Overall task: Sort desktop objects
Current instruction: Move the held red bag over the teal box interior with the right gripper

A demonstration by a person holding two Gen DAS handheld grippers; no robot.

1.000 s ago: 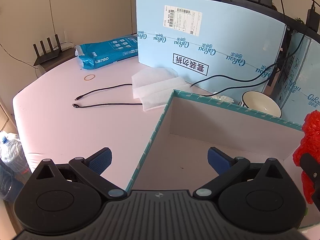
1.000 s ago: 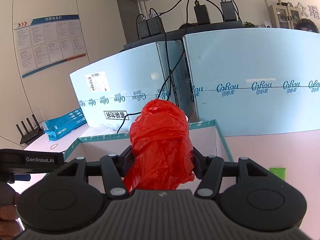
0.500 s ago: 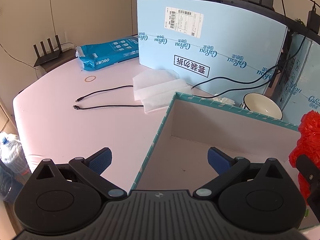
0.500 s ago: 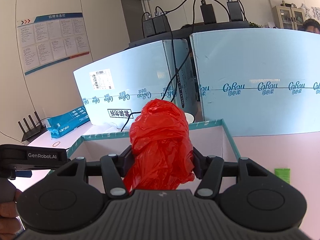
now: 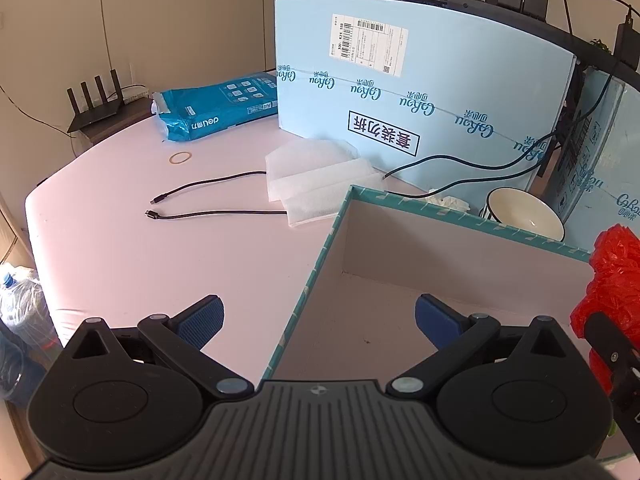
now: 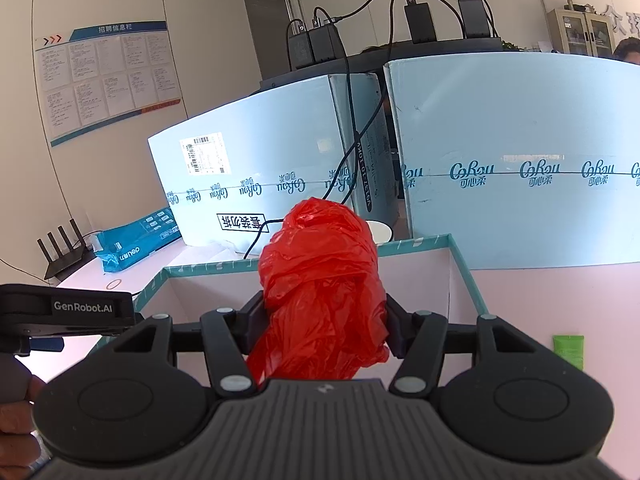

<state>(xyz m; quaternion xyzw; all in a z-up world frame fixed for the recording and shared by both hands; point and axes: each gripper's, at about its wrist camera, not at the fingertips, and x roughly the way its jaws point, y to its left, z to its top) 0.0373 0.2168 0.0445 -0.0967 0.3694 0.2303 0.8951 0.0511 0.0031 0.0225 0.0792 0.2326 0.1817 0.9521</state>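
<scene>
My right gripper [image 6: 325, 322] is shut on a crumpled red plastic bag [image 6: 320, 280] and holds it above the near side of an open teal-rimmed box [image 6: 460, 258]. The bag also shows at the right edge of the left wrist view [image 5: 612, 280]. My left gripper [image 5: 318, 318] is open and empty, its fingers straddling the left wall of the box [image 5: 320, 276]. The box inside looks bare where visible.
On the pink table lie a black cable [image 5: 208, 200], white foam sheets [image 5: 316, 184], a rubber band [image 5: 180, 157], a blue Deli paper pack [image 5: 216, 110] and a white bowl [image 5: 524, 214]. Tall blue cartons [image 5: 420, 96] stand behind. A green tube [image 6: 568, 350] lies right of the box.
The right gripper with the red bag has moved slightly forward over the box. The left gripper has shifted slightly, still open at the box's left wall.
</scene>
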